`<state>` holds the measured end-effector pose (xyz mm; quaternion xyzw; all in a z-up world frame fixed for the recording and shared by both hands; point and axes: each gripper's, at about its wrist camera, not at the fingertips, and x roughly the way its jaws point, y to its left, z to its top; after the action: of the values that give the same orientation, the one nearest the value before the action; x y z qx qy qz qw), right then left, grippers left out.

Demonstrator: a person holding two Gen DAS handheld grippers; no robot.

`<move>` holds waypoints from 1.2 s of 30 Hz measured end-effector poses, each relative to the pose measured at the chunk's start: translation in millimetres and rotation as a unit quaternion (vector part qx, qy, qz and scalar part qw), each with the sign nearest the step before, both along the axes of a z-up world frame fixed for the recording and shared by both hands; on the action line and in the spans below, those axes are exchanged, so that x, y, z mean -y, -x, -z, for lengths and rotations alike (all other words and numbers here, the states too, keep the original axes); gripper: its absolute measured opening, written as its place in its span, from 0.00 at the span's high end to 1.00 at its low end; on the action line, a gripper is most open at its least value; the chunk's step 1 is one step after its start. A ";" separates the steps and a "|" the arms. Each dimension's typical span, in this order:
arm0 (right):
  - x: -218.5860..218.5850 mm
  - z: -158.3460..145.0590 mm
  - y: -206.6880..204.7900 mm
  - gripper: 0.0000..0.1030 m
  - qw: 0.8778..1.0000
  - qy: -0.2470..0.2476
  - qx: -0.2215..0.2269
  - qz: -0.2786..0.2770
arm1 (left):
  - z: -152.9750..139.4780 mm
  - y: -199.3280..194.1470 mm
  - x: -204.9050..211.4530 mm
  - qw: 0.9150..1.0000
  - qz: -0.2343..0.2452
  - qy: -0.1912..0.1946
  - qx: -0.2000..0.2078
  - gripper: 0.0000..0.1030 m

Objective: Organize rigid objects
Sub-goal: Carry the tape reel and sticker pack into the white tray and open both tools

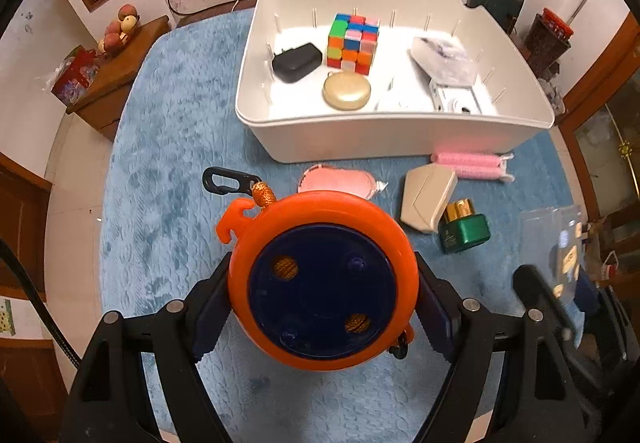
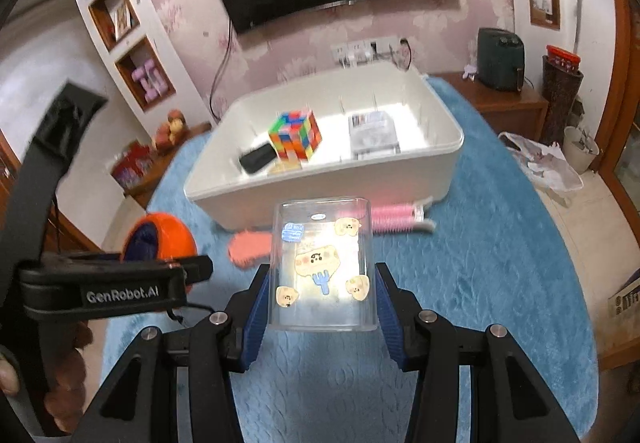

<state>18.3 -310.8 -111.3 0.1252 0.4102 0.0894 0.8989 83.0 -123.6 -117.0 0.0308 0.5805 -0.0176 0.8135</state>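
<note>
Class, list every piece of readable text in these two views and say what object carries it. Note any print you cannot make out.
"GenRobot.AI": white lettering on the side of the left hand-held gripper.
Blue sticker on the clear box: too blurred to read.
Green box label: too small to read.
Cardboard box at the right edge: print unreadable.

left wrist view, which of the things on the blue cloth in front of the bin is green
The small green box with the gold top, beside the beige case. The pink brush, pink pouch and black carabiner are not green.
</note>
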 end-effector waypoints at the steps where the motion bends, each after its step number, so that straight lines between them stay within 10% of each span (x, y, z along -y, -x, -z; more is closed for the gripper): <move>1: 1.9 -4.0 -0.9 0.52 1.000 -0.003 0.006 0.001 | -3.9 0.3 0.1 1.000 -0.001 0.001 0.005 0.20; 23: 2.8 -40.1 -138.8 0.52 0.998 0.056 0.026 0.014 | -58.0 -117.4 16.1 0.996 -0.020 -0.026 0.087 0.20; 36: -17.3 2.8 -195.7 0.52 0.995 0.093 -0.042 -0.019 | 1.0 -177.1 15.4 0.995 -0.048 -0.072 0.046 0.19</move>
<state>214.0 -293.5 -114.0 0.0364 0.4566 0.0624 0.8867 260.1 -139.0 -118.0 0.0619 0.5427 0.0651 0.8351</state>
